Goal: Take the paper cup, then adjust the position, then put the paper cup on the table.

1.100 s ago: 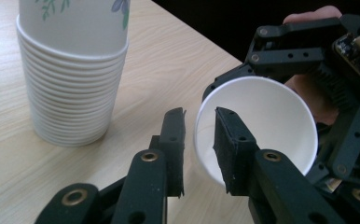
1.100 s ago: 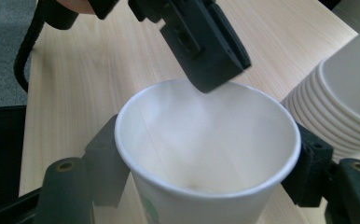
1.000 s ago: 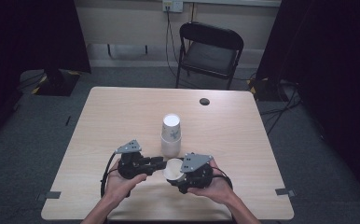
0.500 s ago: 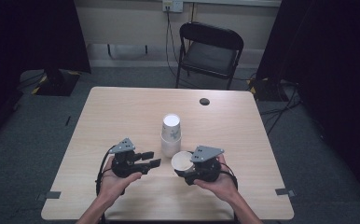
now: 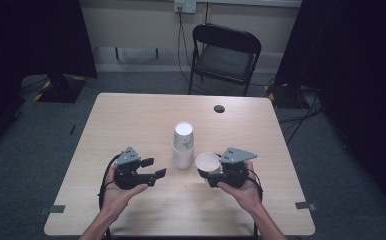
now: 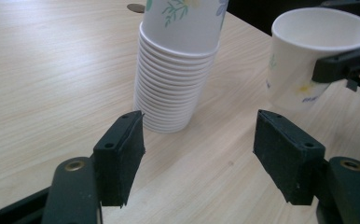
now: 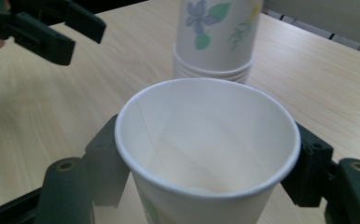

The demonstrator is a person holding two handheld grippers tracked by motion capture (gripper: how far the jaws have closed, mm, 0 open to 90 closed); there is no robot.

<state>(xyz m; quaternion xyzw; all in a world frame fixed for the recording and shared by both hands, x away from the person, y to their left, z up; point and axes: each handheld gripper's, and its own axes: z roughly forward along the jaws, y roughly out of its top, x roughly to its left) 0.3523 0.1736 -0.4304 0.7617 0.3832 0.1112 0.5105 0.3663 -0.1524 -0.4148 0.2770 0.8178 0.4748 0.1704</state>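
Matt white flower-printed paper cups (image 6: 176, 70) are standing on the smooth pale wood-grain tabletop (image 6: 43, 70), facing matt black rubbery pads (image 6: 122, 156).

The stack of cups (image 5: 183, 145) stands at the middle of the tabletop (image 5: 131, 120), between the left gripper (image 5: 150, 169) at lower left and the right gripper (image 5: 207, 175) at lower right. It blocks the direct line between them across the centre of the frame. The single cup (image 5: 208, 163) in the right gripper sits just right of the stack, narrowing that gap. The left gripper's wide-apart jaws have nothing between them. Bare wood spreads across the upper left, left edge and bottom centre. A small dark disc (image 5: 219, 108) lies at upper right, well apart.
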